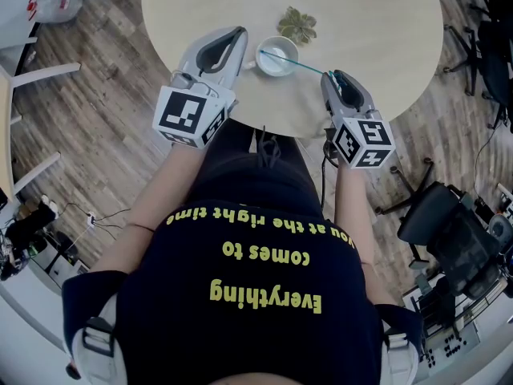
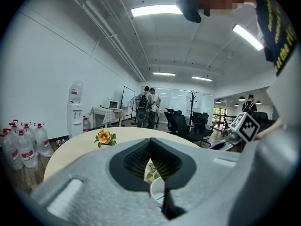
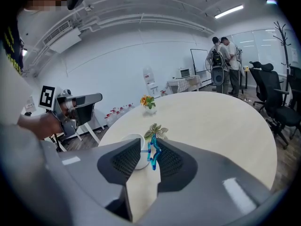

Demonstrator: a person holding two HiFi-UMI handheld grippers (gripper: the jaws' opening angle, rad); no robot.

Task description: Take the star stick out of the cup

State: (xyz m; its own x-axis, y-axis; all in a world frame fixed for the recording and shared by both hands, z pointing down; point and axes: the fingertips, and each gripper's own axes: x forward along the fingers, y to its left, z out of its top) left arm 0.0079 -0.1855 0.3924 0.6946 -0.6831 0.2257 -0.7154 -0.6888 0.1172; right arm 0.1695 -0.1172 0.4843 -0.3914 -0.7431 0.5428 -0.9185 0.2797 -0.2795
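Pale wood round table (image 1: 361,22) is filling the top of the head view, with grey plank floor around it. At the left, the grey left gripper (image 1: 239,34) with its black-and-white marker cube is reaching over the table edge. Its tip is sitting just beside the small white round cup (image 1: 272,70); can't tell if they're touching. In the left gripper view this gripper (image 2: 150,142) is showing jaws clenched together with nothing between the pads. The cup (image 2: 158,192) is peeking through the gap below them.

The cup is standing upright near the table's middle. Just behind it, the little green leafy sprig (image 1: 297,24) is sitting on the table. The thin teal star stick (image 1: 300,64) is leaning out of the cup, one end inside and the shaft slanting toward the right.

At the right, the grey right gripper (image 1: 335,76) is meeting the stick's outer end. In the right gripper view its jaws (image 3: 148,145) are standing partly apart, with the blue star end (image 3: 154,152) between them. The star is sitting against the pad on that view's right, with a gap showing to the other pad, so it's released, not clamping. The cup (image 3: 131,136) is showing just behind, and the sprig (image 3: 154,129) past it. An orange flower (image 3: 148,101) is standing farther back on the table. A black office chair (image 1: 449,231) is standing on the floor at the far right.
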